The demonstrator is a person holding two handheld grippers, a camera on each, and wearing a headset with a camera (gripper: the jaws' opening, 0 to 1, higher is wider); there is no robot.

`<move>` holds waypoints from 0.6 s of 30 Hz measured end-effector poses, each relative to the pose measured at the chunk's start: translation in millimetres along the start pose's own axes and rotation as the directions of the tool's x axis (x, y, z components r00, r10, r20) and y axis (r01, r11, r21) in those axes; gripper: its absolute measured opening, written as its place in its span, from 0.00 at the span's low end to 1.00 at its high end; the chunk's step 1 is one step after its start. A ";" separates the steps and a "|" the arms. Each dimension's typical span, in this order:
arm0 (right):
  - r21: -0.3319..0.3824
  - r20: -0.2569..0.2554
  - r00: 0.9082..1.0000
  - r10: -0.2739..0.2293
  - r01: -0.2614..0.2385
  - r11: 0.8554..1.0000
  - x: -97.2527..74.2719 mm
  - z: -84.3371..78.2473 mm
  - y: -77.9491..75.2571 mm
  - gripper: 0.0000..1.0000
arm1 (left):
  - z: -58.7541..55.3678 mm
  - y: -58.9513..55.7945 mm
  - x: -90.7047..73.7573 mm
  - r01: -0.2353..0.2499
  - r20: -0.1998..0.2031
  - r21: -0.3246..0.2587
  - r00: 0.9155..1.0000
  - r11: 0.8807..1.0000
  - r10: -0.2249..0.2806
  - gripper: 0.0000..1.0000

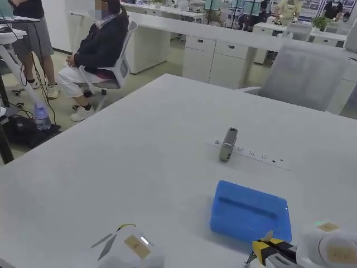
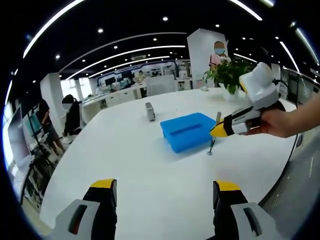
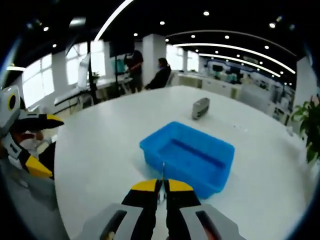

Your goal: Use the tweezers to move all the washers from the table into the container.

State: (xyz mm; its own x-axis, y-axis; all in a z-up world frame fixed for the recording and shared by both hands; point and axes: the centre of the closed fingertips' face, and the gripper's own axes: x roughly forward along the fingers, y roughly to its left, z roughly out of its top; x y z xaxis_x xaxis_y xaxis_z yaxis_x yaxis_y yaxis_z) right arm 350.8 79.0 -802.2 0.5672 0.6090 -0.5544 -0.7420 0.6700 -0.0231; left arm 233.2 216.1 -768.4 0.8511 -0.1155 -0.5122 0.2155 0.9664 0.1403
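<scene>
A: Gripping slim metal tweezers [image 3: 163, 172] in closed right tongs [image 3: 161, 186], tip down just beside the shallow blue plastic tub [image 3: 187, 155]; probably poised for short carries.

B: Holding left tongs [image 2: 162, 186] wide apart, empty, above smooth white worktop [image 2: 140, 165]; likely just out of the way; cannot make out washers.

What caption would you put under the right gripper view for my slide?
Right claw shut on tweezers, aimed at a blue plastic container on the white table.

Left hand-held gripper [image 2: 165, 186] jaws wide apart, right hand-held gripper [image 3: 161, 186] clamping tweezers [image 2: 213, 141]
</scene>
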 end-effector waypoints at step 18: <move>0.009 0.042 0.999 0.012 -0.013 1.000 -17.5 32.5 -6.8 0.01 | 1.7 0.3 -0.8 0.000 0.009 -0.003 1.000 1.000 0.000 0.80</move>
State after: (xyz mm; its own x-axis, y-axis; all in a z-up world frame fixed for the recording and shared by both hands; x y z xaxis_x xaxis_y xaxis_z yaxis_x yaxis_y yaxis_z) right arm 357.6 77.6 -765.3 0.5724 0.6345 -0.5194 -0.7460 0.6659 -0.0085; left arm 233.5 216.1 -766.5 0.8554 -0.1171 -0.5046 0.2136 0.9672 0.1377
